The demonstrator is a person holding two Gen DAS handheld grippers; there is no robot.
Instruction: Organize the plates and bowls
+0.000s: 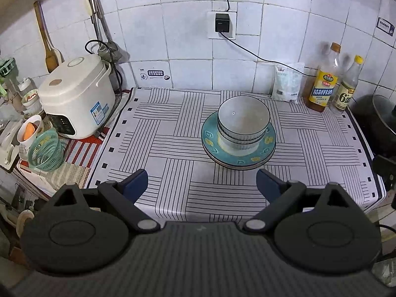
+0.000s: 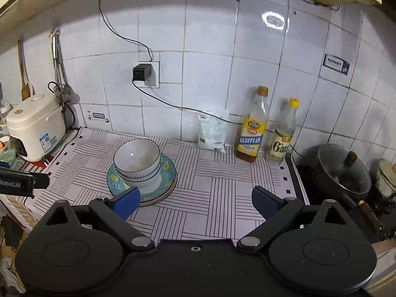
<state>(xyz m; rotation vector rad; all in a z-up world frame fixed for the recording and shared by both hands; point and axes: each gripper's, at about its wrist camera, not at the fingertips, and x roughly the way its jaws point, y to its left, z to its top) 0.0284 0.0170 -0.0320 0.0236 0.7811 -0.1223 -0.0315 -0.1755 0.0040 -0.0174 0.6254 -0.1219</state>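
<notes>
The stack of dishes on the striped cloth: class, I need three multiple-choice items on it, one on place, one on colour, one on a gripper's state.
1. Where do the white ribbed ceramic bowls sit?
A. in the green plastic basket
B. on the teal round plate
C. on the rice cooker

2. What colour is the cap of the shorter clear bottle?
A. yellow
B. red
C. black

3. How does the left gripper stand?
A. shut on a bowl
B. shut on a plate
C. open and holding nothing

Key: 1 B, the bowls nest upright on the teal round plate. 2 A, its cap is yellow. 3 C, its blue pads are wide apart over bare cloth.
</notes>
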